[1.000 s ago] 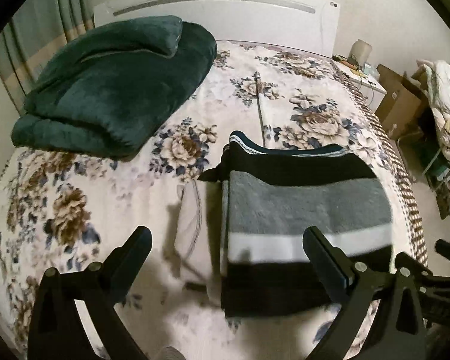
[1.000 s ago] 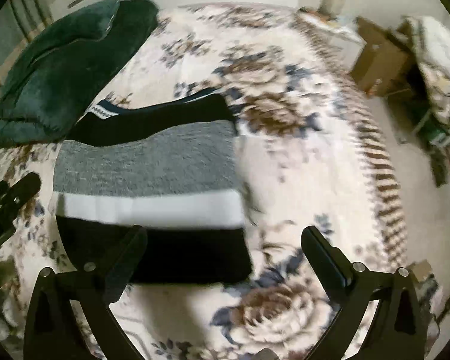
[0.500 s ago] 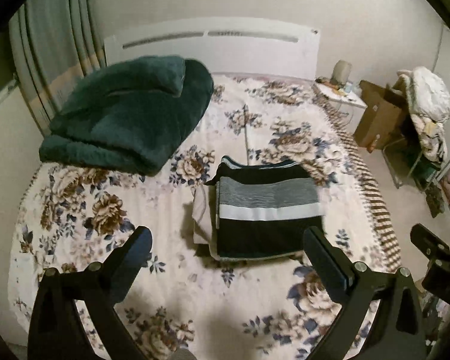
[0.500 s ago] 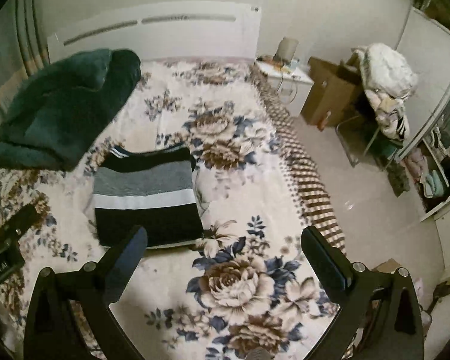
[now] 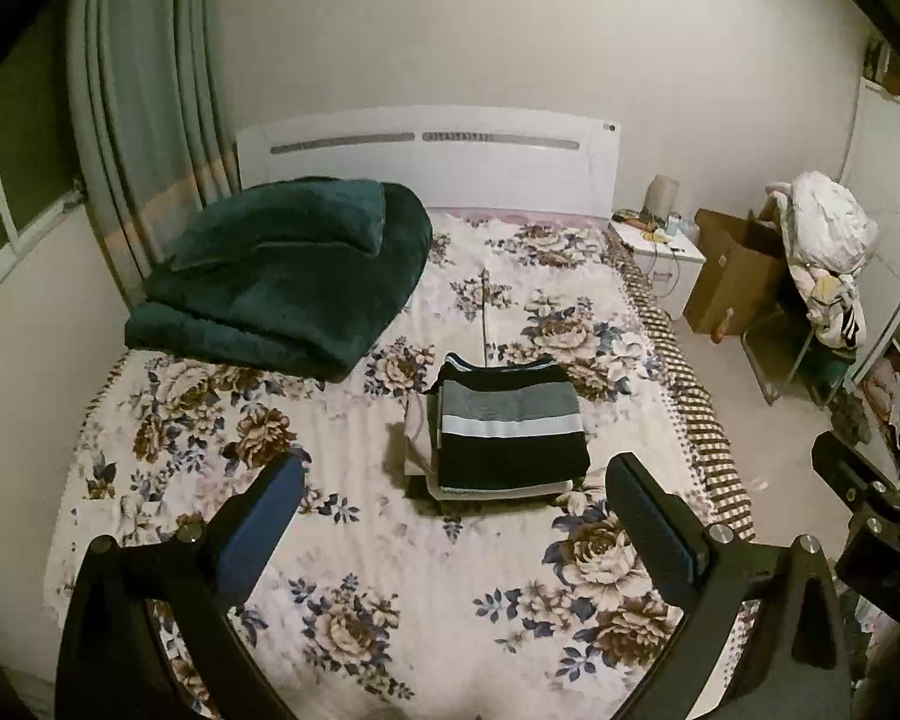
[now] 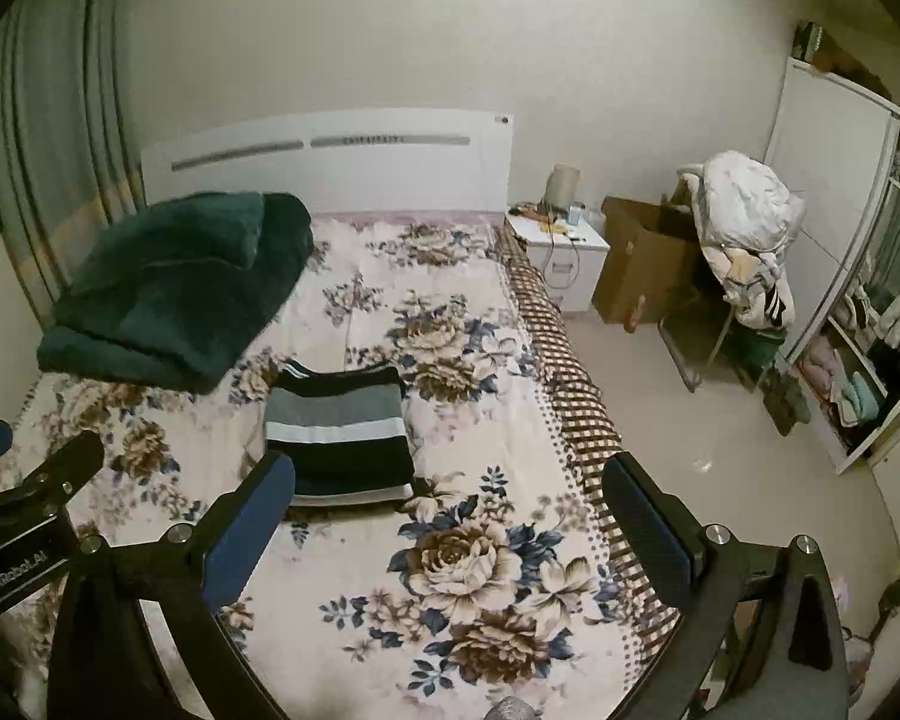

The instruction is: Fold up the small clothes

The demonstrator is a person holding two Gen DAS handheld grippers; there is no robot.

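- Folded striped sweater [image 5: 513, 429] in knit bands of black, grey and white, squared into a neat rectangle near the middle of the bed [image 5: 354, 546], topping a small stack
- Beneath it, a pale folded garment [image 5: 417, 450] peeking out at the left and front edges; fabric and kind hard to make out
- Same sweater [image 6: 339, 435] in the right wrist view, lower left corner hidden behind a gripper finger
- Left gripper [image 5: 456, 525] released, jaws spread wide and holding nothing, well above the bed and apart from the stack; flat blue pads on black plastic fingers [image 5: 258, 534]
- Right gripper [image 6: 447, 519] likewise released and bare, hovering over the floral sheet; part of it cut off at the right edge of the left wrist view
- Bedsheet cream with large brown and blue roses, checked brown border [image 6: 576, 396] along the right side
- Plush dark green blanket [image 5: 282, 276], thick and loosely folded, at the head of the bed by the curtain [image 5: 144, 138]
- Smooth white headboard [image 5: 426, 159] with two slim slots
- White nightstand [image 6: 561, 252] with small blurred clutter, brown cardboard box [image 6: 636, 264], and a chair heaped with crumpled white clothing [image 6: 747, 222] beside the bed
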